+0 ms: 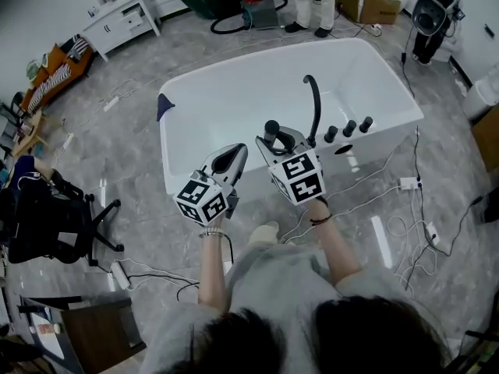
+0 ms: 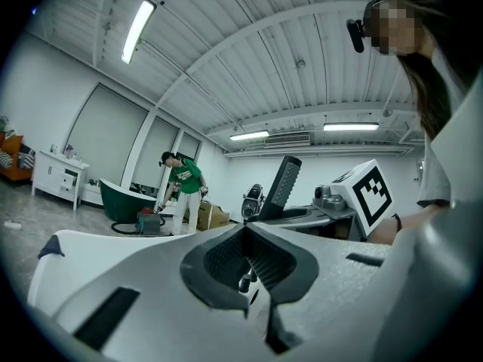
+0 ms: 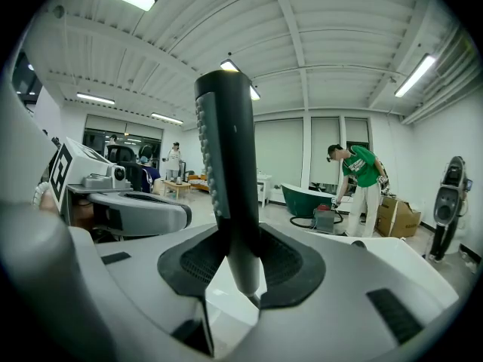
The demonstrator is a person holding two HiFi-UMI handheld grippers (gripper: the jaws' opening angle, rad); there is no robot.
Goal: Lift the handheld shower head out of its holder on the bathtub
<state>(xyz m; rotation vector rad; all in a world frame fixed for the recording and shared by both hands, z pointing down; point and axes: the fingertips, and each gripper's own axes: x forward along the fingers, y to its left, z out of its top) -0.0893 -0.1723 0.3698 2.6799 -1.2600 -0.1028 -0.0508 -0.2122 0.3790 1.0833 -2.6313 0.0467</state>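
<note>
The dark shower head (image 3: 226, 164) is gripped upright by its handle in the right tongs (image 1: 274, 140), over the near rim of the white bathtub (image 1: 187, 92). Its black hose (image 1: 315, 107) is seen arching just to the right, beside three knobs (image 1: 348, 128). The left tongs (image 1: 232, 158) are held clenched on nothing, just left of the right ones.
</note>
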